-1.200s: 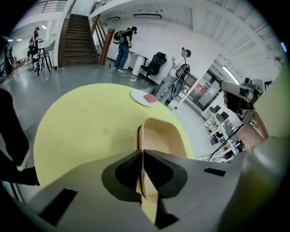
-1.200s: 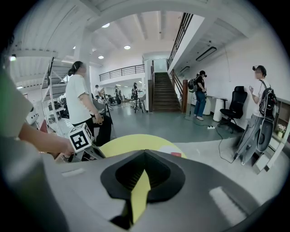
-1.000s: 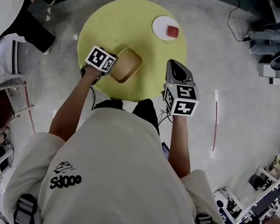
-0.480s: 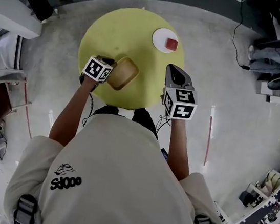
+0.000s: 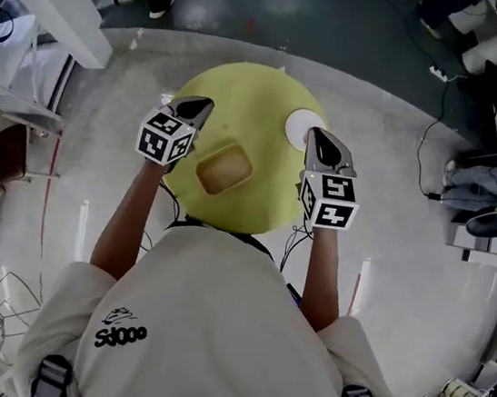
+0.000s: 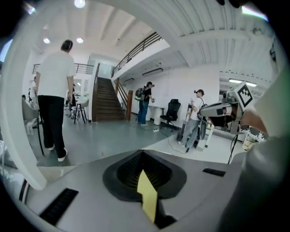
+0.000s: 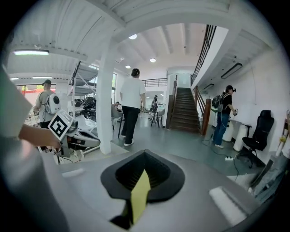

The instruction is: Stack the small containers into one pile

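Both closed, empty: left gripper (image 5: 199, 105), right gripper (image 5: 317, 138), flanking tan container (image 5: 224, 169) on round yellow table (image 5: 257, 103); grey floor (image 5: 392, 222), staircase (image 7: 183, 108) beyond.

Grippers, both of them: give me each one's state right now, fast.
Grey left gripper: shut, jaw tips together, holding nothing.
Grey right gripper: shut, jaw tips together, holding nothing.

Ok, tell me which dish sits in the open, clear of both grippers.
The tan square dish; the white round plate is partly covered by the right gripper.
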Tool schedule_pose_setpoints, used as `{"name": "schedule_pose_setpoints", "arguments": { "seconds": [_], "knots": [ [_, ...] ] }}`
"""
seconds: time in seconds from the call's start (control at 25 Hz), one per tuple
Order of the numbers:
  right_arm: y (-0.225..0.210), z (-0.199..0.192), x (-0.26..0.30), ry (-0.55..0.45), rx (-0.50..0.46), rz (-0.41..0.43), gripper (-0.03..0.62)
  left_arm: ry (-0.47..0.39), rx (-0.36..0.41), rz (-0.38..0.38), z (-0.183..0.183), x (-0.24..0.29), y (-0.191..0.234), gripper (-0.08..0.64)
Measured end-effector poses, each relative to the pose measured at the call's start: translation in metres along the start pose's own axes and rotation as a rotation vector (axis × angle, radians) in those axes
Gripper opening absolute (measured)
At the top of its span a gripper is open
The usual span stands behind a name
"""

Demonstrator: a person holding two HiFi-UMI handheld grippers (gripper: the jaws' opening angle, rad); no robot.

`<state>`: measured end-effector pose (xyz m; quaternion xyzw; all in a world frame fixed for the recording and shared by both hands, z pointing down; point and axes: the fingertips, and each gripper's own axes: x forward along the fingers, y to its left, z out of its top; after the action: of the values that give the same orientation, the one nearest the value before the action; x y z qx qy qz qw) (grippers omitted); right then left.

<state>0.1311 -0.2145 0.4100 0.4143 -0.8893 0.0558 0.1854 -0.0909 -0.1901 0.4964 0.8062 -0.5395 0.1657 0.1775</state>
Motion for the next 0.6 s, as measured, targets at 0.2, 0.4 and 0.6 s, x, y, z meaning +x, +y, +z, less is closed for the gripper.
{"name": "schedule_pose_setpoints", "arguments": {
  "seconds": [0.2, 0.4, 0.6],
  "knots": [
    [0.013, 0.050, 0.011, -0.079, -0.069, 0.072, 0.011, -0.143, 0.078, 0.070, 0.054, -0.042, 0.007, 0.006],
    [0.033, 0.096, 0.015, -0.170, -0.129, 0.153, 0.011, -0.250, 0.160, 0.108, 0.102, -0.073, 0.000, 0.006],
    [0.054, 0.126, 0.013, -0.223, -0.170, 0.197, 0.011, -0.343, 0.199, 0.123, 0.141, -0.102, -0.008, 0.006]
  ]
}}
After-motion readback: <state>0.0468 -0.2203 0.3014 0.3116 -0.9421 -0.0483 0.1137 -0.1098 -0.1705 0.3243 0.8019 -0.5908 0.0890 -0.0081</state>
